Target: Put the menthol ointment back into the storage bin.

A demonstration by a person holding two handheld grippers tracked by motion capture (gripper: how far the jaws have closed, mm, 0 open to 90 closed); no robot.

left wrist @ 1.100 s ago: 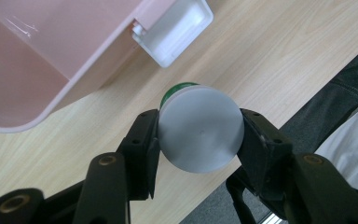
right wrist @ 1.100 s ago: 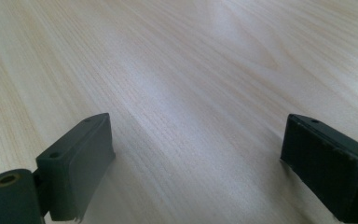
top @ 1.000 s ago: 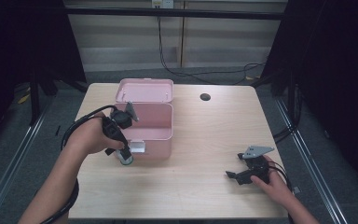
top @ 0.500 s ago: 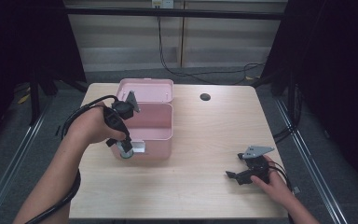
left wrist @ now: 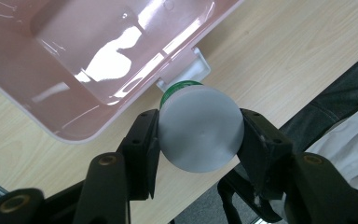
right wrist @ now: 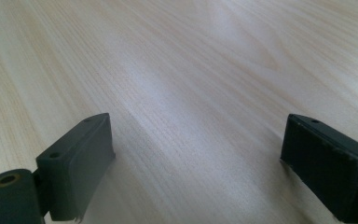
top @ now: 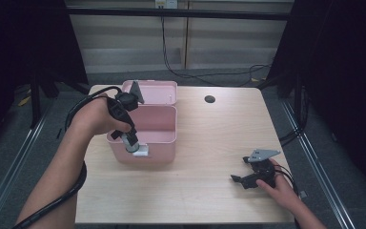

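A: What is the left hand-held gripper (left wrist: 199, 135) clamped on?

B: A small round bottle (left wrist: 199, 135) with a smooth, matt white cap and a green band just under it. The two black, blocky jaws press on either side of the cap. In the high view the bottle (top: 132, 142) hangs at the near left edge of the pink box (top: 159, 129), over its rim.

A: And the box itself?

B: Glossy pink plastic with rounded corners and a shallow, smooth well that throws back the light. Its lid (top: 157, 91) stands open at the far side, and a white latch (left wrist: 186, 72) juts from the near wall, just beside the bottle.

A: The right hand-held gripper (top: 249, 176)?

B: It rests low on the table (top: 219, 138) near the right front corner, well apart from the box, with a grey three-cornered plate on top. Its flat black jaws stand wide apart with nothing between them but pale, fine-grained wood (right wrist: 191, 93)
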